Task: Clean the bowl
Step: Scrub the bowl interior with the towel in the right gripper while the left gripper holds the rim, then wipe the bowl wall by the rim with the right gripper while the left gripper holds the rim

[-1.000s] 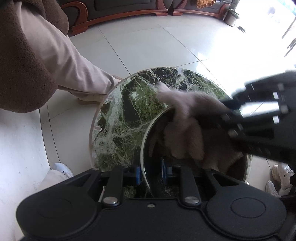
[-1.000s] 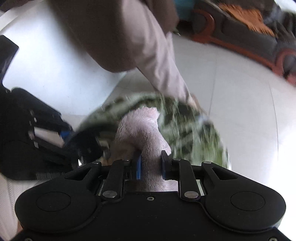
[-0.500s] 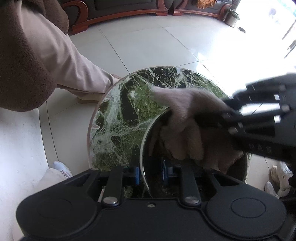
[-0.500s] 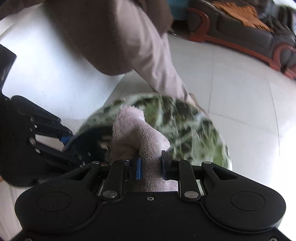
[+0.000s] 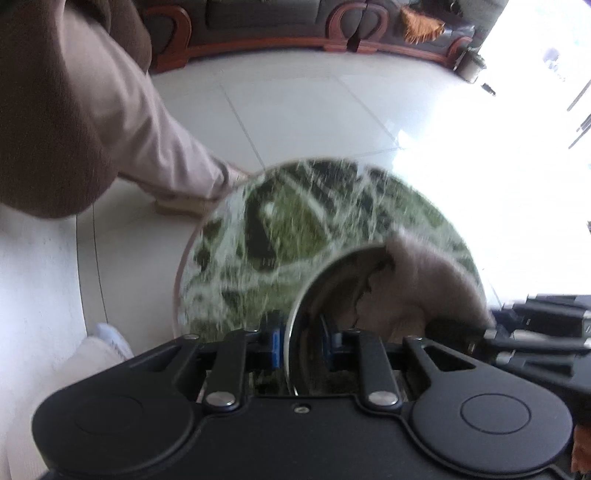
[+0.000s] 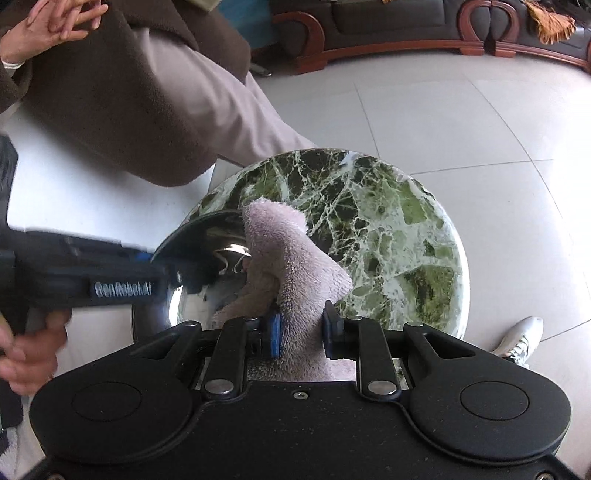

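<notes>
Left tool point(image 5: 301, 343) pinched on the steel bowl point(image 6: 207, 266) rim, jaws closing; right tool point(image 6: 300, 334) clamped on the pink cloth point(image 6: 295, 258), wad just ahead of its tips inside the bowl. Best bet: keep rim steady w/ left, sweep cloth round the wall. Round green marble desk point(image 6: 388, 229) under both, pale tiled floor point(image 6: 424, 110), wooden sofa point(image 6: 388, 29) beyond

A home living room is showing itself: a carved wooden sofa point(image 6: 406, 33) is lining the pale tiled floor point(image 6: 443, 122) beyond the jaws, a round green marble table point(image 6: 388, 229) sitting just ahead.
</notes>
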